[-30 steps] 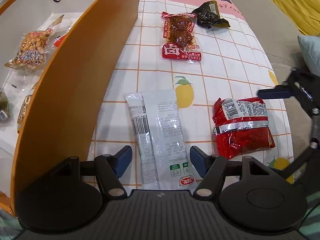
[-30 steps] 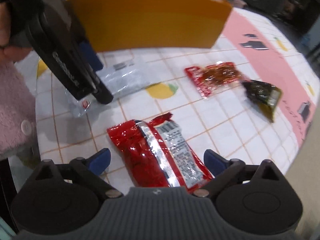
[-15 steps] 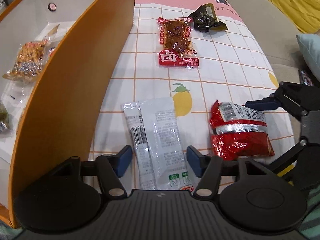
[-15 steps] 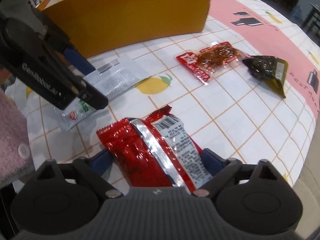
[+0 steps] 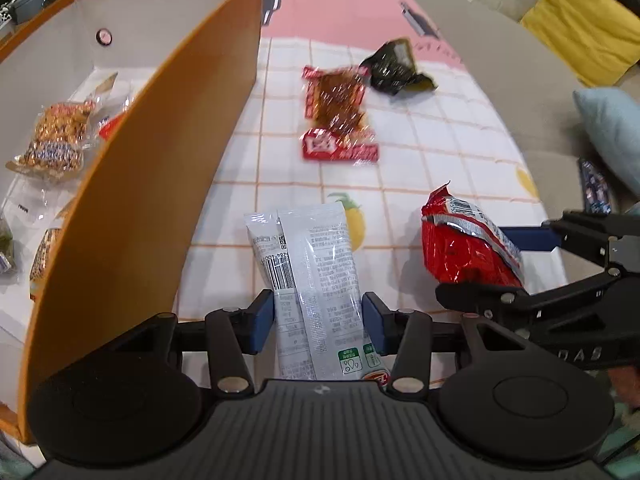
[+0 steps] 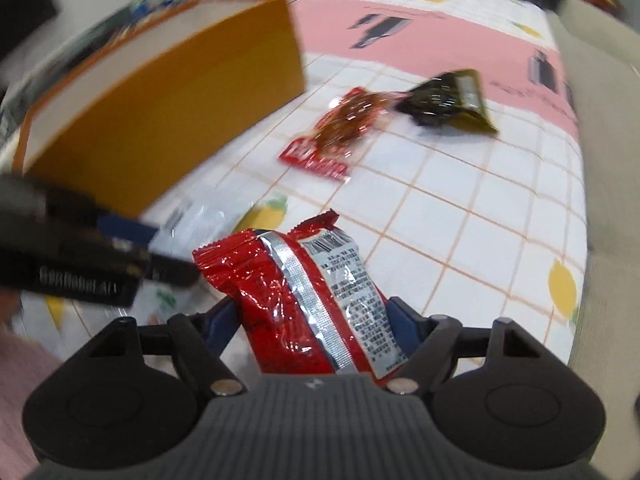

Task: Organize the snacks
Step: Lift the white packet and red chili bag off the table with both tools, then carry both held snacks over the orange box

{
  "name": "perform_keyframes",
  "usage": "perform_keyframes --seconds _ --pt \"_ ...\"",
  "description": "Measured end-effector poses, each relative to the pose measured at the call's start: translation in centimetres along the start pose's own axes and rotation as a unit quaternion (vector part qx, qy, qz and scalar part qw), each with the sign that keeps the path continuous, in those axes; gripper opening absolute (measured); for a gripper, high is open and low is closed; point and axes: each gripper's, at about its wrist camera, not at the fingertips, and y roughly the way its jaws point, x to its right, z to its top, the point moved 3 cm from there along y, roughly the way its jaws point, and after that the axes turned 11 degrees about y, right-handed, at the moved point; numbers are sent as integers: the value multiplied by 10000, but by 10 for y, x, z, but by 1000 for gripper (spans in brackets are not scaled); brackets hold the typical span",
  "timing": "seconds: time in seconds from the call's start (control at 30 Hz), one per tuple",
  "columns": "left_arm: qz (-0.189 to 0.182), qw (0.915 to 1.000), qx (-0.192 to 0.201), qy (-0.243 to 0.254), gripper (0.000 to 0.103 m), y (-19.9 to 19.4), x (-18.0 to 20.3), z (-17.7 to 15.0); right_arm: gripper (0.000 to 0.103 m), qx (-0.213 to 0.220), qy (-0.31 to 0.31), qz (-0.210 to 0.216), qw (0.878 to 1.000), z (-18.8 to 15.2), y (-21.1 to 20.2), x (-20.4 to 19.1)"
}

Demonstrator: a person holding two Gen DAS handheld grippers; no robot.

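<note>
A white-grey snack packet lies lengthwise between the blue pads of my left gripper. Its jaws are closing, and both pads touch the packet's long edges. To the right, my right gripper is closing on a red foil packet, whose near end is pinched between the pads. In the left wrist view the red packet tilts up off the cloth. The open orange box stands on the left, holding several snacks such as a peanut bag.
Farther along the checked tablecloth lie a clear-and-red packet of brown snack and a dark green packet. A yellow cushion and a pale blue cushion sit on the sofa past the table's right edge.
Both grippers have narrowed onto their packets. The right one has rolled, and the red packet's far end has tipped up off the cloth. The white packet stays in place.
</note>
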Motion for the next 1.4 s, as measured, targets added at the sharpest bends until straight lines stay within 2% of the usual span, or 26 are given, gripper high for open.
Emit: perform_keyframes --seconds 0.23,0.5,0.8,0.97,1.17,1.3,1.4 --pt "-153 9991 376 -119 53 -20 2 7 75 417 641 -36 9971 2 -23 -1" --pt "-318 9948 915 -320 53 -56 -2 20 75 961 1249 271 9871 9 -57 -6" --pt "-306 9838 1653 -623 53 -113 -26 39 75 1626 1793 960 9655 34 -89 -29" --pt "-227 9808 1808 -691 53 -135 -54 50 75 1807 1664 1344 9600 64 -98 -60" --pt "106 9796 1918 -599 53 -158 -96 62 75 1784 1119 1560 9650 109 -91 -114" --pt "418 9818 1809 -402 53 -162 -122 70 75 1642 837 1644 9690 135 -73 -145" --pt "686 9842 1615 -238 53 -155 -140 78 75 1506 530 1544 9750 154 -52 -168"
